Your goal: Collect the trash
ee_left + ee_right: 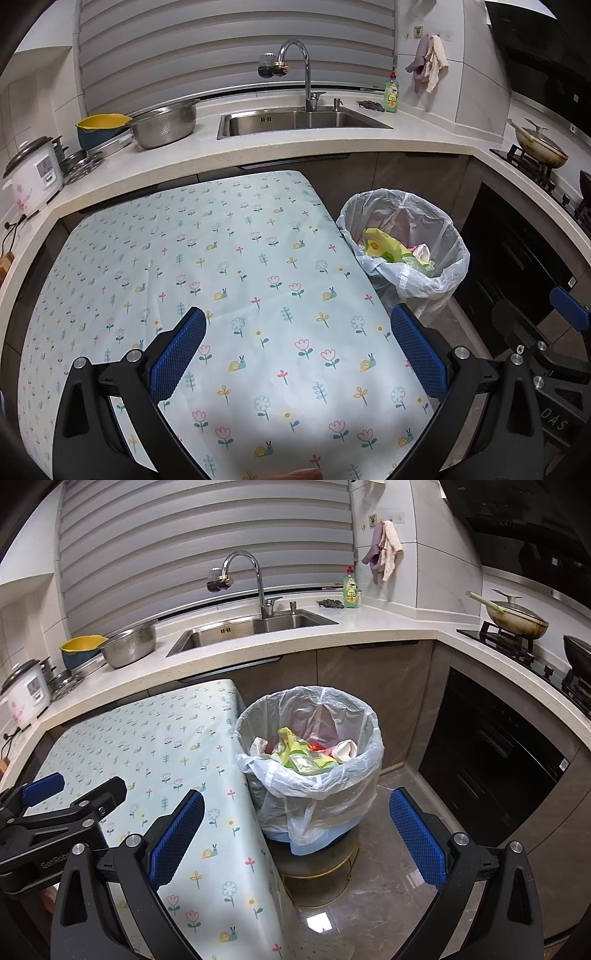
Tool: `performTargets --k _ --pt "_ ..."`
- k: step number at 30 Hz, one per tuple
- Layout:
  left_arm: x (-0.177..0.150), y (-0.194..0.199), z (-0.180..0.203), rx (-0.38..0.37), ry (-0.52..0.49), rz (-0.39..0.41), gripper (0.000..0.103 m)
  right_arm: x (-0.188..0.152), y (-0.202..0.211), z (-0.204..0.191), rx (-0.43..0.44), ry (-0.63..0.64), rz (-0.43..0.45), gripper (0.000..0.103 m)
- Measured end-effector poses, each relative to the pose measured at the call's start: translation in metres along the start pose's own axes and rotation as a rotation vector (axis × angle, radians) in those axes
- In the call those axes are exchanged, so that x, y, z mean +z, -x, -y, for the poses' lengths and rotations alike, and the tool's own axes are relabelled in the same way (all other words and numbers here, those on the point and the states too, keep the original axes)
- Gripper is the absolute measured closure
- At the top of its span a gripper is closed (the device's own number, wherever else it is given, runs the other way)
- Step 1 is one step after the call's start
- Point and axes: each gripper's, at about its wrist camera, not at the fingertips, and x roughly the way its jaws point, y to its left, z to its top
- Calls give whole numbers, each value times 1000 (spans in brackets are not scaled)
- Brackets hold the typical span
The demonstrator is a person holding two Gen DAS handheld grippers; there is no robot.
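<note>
The left gripper (pixel 297 354) hovers with its blue-padded fingers spread wide and nothing between them, directly over the pale table covered in a flower-and-snail print cloth (pixel 221 266). Beyond its right finger and off the table's edge stands the round bin lined with a translucent white plastic bag (pixel 436 280), holding yellow-green wrappers and crumpled paper (pixel 391 253). The right gripper (pixel 295 834) is likewise spread and empty, poised above the grey marbled floor (pixel 384 853), with the bin straight ahead between its fingers, perched on a round gold-rimmed stool (pixel 317 867); the left gripper shows beside its left finger. Farther off, past both grippers, runs the cream countertop (pixel 295 146) with a stainless steel sink (pixel 295 122), a metal colander bowl (pixel 164 123) and a green dish-soap bottle (pixel 391 92).
</note>
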Motion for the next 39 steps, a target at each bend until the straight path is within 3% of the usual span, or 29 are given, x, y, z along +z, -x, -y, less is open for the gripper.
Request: performTargets --k 11,39 --pt "-1 0 -4 37 10 0 7 -1 -2 -4 13 10 -1 6" --pt "-1 -3 -4 46 7 -11 7 -4 -9 -2 24 -3 -9 6"
